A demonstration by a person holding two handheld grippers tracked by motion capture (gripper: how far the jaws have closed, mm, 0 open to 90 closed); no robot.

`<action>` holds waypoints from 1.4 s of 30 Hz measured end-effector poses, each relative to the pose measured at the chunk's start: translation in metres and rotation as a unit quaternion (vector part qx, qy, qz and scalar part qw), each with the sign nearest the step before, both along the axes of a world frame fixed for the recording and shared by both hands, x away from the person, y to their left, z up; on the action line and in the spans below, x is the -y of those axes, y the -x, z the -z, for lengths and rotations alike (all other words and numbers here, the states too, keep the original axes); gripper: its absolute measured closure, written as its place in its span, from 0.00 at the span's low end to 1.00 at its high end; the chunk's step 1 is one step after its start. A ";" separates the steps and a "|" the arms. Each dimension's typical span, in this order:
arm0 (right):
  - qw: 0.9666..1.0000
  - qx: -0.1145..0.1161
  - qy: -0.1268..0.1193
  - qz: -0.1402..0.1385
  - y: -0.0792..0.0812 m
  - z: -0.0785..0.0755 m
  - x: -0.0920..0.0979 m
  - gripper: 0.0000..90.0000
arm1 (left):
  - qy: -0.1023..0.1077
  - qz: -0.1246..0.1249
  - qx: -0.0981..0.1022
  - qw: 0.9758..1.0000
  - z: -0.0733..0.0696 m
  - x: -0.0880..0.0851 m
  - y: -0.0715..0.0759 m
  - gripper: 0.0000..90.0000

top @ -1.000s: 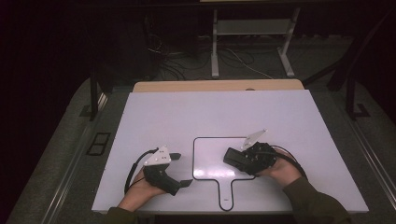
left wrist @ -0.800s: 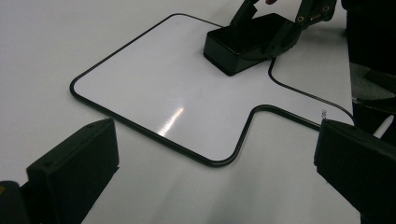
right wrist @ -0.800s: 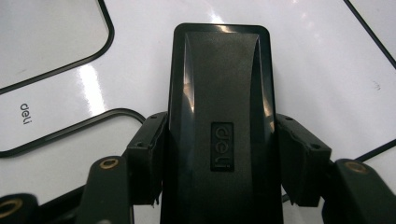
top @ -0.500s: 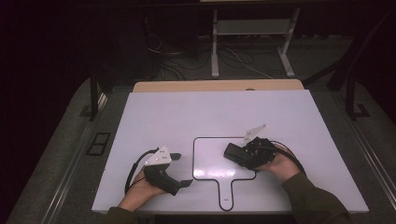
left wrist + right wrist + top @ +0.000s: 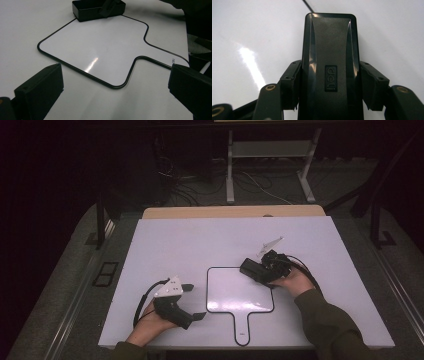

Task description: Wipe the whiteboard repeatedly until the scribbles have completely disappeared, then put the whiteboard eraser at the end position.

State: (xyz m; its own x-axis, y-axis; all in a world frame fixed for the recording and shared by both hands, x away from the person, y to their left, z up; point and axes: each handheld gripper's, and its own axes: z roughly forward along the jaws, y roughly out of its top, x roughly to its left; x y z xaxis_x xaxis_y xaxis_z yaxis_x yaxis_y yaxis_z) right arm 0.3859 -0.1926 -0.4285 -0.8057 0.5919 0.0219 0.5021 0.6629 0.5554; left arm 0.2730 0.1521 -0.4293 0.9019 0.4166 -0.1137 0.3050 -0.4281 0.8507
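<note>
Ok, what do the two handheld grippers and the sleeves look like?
Both are black. The left gripper carries a grey three-cornered plate and trails a looping black cable. The right gripper has the same plate and cable. Its blocky jaws show brass-coloured pivots. Both sleeves are dark olive.

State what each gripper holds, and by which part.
The right gripper clamps the black eraser across its two long sides, near its rear end. The left gripper holds nothing, its jaws wide apart.

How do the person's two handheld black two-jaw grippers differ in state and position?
The right gripper is shut on the black rectangular eraser, over the paddle-shaped whiteboard's corner. The left gripper is open, holds nothing, and lies beside that board. Both are hand-held.
</note>
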 end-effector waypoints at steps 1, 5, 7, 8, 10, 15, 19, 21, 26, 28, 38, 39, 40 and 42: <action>1.000 0.001 0.000 0.001 -0.001 0.000 0.000 0.43 | -0.002 0.001 -0.001 1.000 0.000 0.000 0.000 0.00; 1.000 0.004 -0.003 0.006 -0.005 0.001 0.001 0.43 | -0.001 0.001 -0.001 1.000 0.000 0.000 -0.001 0.00; 1.000 0.007 -0.007 0.010 -0.007 0.001 0.002 0.43 | -0.002 0.001 -0.003 1.000 0.000 0.000 0.000 0.00; 1.000 0.007 -0.009 0.013 -0.008 0.002 0.002 0.43 | -0.001 0.000 -0.002 1.000 0.000 0.000 0.000 0.00; 1.000 0.007 -0.009 0.017 -0.011 0.002 0.002 0.43 | -0.001 0.001 -0.002 1.000 0.001 0.000 0.000 0.00; 1.000 0.006 -0.009 0.023 -0.013 0.001 0.002 0.43 | 0.000 -0.001 -0.002 1.000 0.000 -0.001 -0.001 0.00; 0.999 0.009 -0.026 0.026 -0.012 -0.005 0.007 0.43 | 0.002 -0.002 -0.003 1.000 0.001 -0.002 -0.001 0.00; 0.999 0.013 -0.036 0.028 -0.012 -0.010 0.009 0.43 | 0.004 -0.002 -0.003 1.000 0.001 -0.002 -0.002 0.00; 0.998 0.013 -0.053 0.037 -0.013 -0.018 0.013 0.43 | 0.003 -0.002 -0.003 1.000 0.001 -0.002 -0.002 0.00; 0.998 0.015 -0.054 0.037 -0.013 -0.020 0.013 0.43 | 0.003 -0.002 -0.001 1.000 0.001 -0.001 -0.002 0.00; 0.997 0.029 -0.065 0.038 -0.023 -0.036 0.004 0.43 | 0.000 0.000 -0.001 1.000 0.000 0.001 -0.002 0.00; 0.997 0.029 -0.065 0.037 -0.025 -0.038 0.002 0.43 | -0.001 0.000 0.000 1.000 0.000 0.001 -0.002 0.00; 0.997 0.028 -0.066 0.039 -0.027 -0.039 0.001 0.43 | -0.001 0.001 0.000 1.000 0.000 0.001 -0.002 0.00; 0.997 0.029 -0.065 0.039 -0.033 -0.041 -0.002 0.43 | 0.000 0.001 0.000 1.000 0.000 0.000 -0.002 0.00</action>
